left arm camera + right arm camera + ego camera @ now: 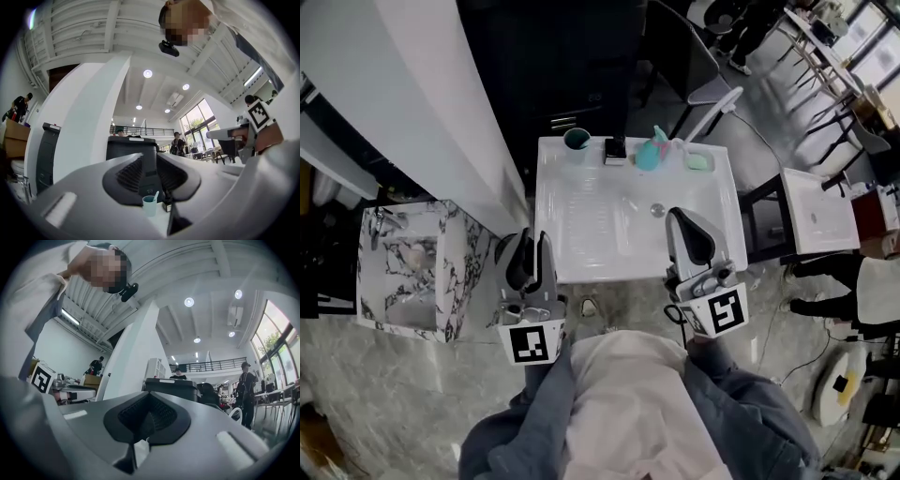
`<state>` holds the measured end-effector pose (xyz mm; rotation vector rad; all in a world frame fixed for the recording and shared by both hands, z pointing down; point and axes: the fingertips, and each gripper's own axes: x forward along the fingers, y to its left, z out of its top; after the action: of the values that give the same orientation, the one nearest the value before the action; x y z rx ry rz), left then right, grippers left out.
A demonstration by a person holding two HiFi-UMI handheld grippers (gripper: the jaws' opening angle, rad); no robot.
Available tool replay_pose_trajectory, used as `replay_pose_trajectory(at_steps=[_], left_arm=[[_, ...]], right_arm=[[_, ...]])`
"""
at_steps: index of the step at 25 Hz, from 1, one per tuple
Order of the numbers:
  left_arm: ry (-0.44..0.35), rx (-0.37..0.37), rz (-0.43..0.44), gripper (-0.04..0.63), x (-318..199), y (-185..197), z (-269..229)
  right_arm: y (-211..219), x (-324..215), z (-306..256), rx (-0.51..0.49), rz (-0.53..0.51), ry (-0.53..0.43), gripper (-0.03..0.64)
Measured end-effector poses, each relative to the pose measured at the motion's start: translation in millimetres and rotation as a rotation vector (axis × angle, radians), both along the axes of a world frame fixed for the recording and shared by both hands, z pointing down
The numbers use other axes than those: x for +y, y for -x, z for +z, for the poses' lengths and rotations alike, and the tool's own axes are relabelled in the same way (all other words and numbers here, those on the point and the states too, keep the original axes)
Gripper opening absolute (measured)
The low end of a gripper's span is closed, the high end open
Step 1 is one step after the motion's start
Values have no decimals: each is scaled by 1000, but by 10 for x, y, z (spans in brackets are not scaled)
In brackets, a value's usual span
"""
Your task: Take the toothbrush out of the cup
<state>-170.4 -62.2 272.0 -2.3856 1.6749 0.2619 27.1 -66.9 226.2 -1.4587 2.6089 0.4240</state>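
A teal cup (575,142) stands at the back left of the white washbasin (591,225), with a light toothbrush (579,137) in it. The left gripper view shows the same cup (149,205), the toothbrush head (155,196) leaning out to the right. My left gripper (530,264) hovers at the basin's front left edge, far from the cup, its jaws a little apart and empty (150,176). My right gripper (692,239) is over the front right of the basin, jaws together (147,420) and holding nothing.
Beside the cup are a small black object (615,150), a teal bottle (649,152), a green soap dish (698,161) and a white tap (712,112). A marble-patterned box (408,267) stands left of the basin, a white stand (820,211) to the right, and a black cabinet (572,66) behind.
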Motion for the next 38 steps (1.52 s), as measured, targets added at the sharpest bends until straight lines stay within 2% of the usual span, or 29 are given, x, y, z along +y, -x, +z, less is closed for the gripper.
replay_pose_trajectory(at_steps=[5, 21, 27, 38], left_arm=[[-2, -16, 11, 89, -258, 69, 14], [36, -23, 34, 90, -639, -125, 113], [61, -22, 26, 90, -805, -203, 164], [73, -79, 22, 91, -1300, -426, 280]], right_arm=[[53, -260, -33, -4, 12, -11, 5], [-39, -605, 44, -33, -6, -7, 5], [-108, -811, 152, -49, -22, 22, 6], [-140, -1370, 394, -41, -68, 68, 6]])
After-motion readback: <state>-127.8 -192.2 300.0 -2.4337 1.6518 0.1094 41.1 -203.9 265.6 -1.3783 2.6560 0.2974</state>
